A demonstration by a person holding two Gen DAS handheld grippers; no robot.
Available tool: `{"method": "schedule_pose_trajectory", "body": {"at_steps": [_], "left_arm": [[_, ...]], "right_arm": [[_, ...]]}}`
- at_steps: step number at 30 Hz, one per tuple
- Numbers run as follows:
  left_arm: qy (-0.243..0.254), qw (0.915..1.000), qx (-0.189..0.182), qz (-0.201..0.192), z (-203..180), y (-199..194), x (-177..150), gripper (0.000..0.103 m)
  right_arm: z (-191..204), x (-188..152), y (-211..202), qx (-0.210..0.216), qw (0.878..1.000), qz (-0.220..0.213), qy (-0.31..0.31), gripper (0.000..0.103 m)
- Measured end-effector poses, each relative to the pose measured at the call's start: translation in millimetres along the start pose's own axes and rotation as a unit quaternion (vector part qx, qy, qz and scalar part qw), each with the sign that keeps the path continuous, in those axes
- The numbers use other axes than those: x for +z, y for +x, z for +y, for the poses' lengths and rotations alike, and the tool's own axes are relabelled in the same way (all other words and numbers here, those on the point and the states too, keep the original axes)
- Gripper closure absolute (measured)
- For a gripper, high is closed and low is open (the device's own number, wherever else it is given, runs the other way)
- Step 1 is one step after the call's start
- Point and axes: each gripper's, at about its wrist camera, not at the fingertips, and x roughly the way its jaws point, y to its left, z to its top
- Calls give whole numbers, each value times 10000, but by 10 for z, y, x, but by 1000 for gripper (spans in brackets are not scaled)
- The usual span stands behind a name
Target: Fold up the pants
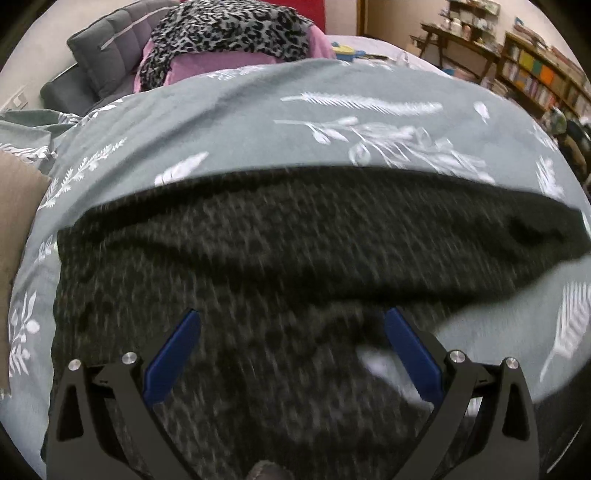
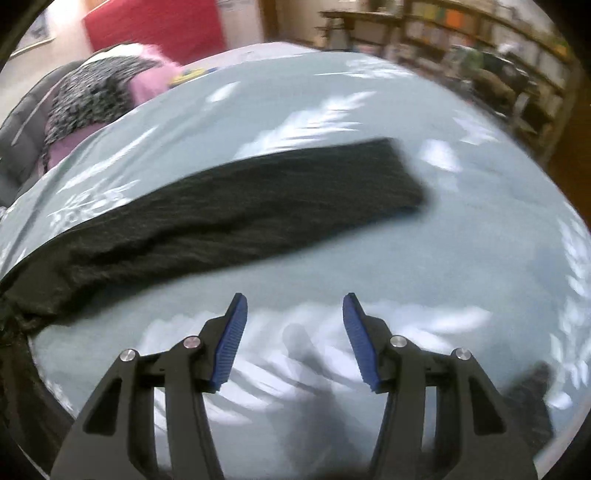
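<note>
while both grippers hang empty over the bed, the fold looks only partly done, judging from how the cloth lies.

left gripper: the left gripper (image 1: 291, 325) is nearest in its own view, jaws spread wide, blue pads clear of the cloth; nothing is held between them.

right gripper: the right gripper (image 2: 293, 306) stands about half open over bare blanket, nothing between its pads.

pants: the dark knitted pants (image 1: 258, 251) lie flat on the bed just below and ahead of the left gripper; from the right wrist they (image 2: 240, 206) run as one long narrow strip toward a squared far end, well apart from the right gripper.

done so far: the single narrow strip suggests the legs are already laid one on the other lengthwise; i cannot confirm the layers, the pictures are blurred.

left to do: the strip lies at full length, so the crosswise folds, far end brought back to waist, seem yet to come.

bed: a grey-green blanket with white leaf print (image 1: 369, 110) carries the pants.

farther back: a leopard-print cloth (image 1: 229, 29) on pink fabric, then bookshelves (image 1: 535, 77) by the wall.
</note>
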Motion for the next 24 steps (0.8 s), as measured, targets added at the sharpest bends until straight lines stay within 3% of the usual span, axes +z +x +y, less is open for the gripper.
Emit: {"method": "schedule_pose_trajectory", "body": {"at_steps": [5,8,11,14,16,19,21,23,24], "left_arm": [[157,9998,107,87,-105,-163,-294,5],[156,9995,226,174,-107,-211,-438,5],[104,9989,363,264,-85,-246,-590,5],[102,9982,515,291,-89,-273,-729,5],[164,9975,636,277,-107,-278,-808,5],[126,9968,718,341,-124,-220,-876,5],[72,9964,760,368,-144,-181,-912,5],[24,9962,781,381,-194,-131,-924,5],[13,9960,816,363,-231,-115,-916,5]], "right_arm": [[-840,-244,-329,-535,9973,-75,499,45],[-1244,-401,-483,-708,9949,-128,702,28],[-1528,-552,-543,-800,9945,-149,664,22],[-1784,-696,-478,-708,9939,-168,832,22],[-1933,-793,-399,-237,9937,-148,1081,22],[-1961,-845,-380,-52,9949,-241,974,24],[-1902,-832,-391,32,9964,-245,806,37],[-1832,-816,-439,170,9974,-276,646,74],[-1809,-811,-466,208,9976,-294,598,81]]}}
